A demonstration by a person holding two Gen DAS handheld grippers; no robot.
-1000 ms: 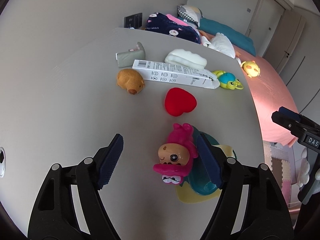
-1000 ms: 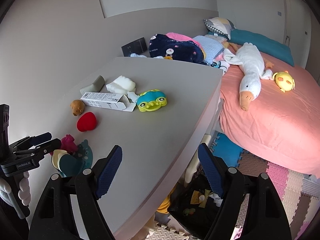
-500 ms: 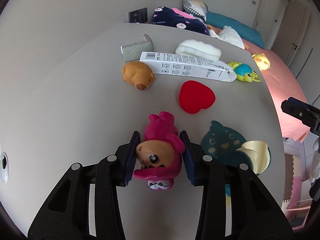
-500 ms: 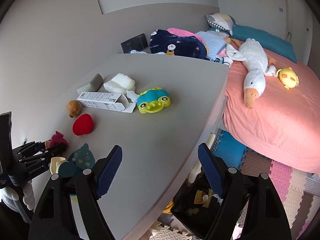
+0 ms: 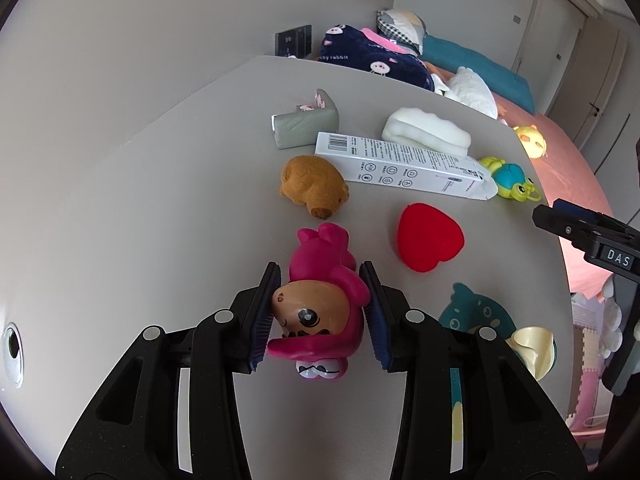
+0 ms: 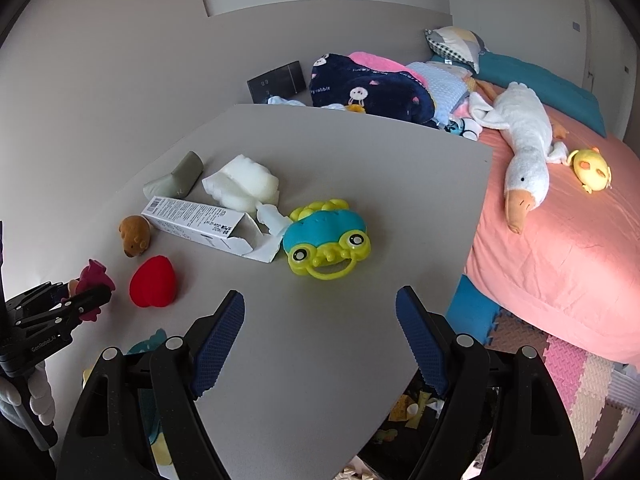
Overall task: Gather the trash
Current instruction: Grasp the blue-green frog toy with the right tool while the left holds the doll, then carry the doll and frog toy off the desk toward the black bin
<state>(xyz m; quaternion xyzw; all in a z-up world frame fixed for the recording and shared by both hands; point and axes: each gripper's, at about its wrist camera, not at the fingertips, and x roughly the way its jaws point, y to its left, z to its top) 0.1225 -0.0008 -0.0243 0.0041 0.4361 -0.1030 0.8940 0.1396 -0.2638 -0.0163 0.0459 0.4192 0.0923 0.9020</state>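
My left gripper [image 5: 320,276] is shut on a pink doll toy [image 5: 320,304], its pads pressing both sides of the doll's head just above the grey table [image 5: 160,200]. In the right wrist view that doll [image 6: 94,274] shows at the far left, held by the left gripper [image 6: 80,300]. A white open carton [image 5: 404,166], a white foam piece [image 5: 426,132] and a grey wedge [image 5: 306,128] lie farther back. My right gripper [image 6: 320,300] hangs open over the table's near corner, nothing between its fingers.
A brown plush [image 5: 314,184], a red heart [image 5: 430,240], a turtle toy [image 6: 326,238] and a teal bird piece [image 5: 476,318] with a cream cup [image 5: 530,344] lie on the table. A pink bed [image 6: 560,240] stands to the right. A dark bin [image 6: 408,408] with scraps sits under the table edge.
The left gripper has closed on the pink doll and carried it left, away from the teal bird piece. The right gripper has moved in over the table, still open.
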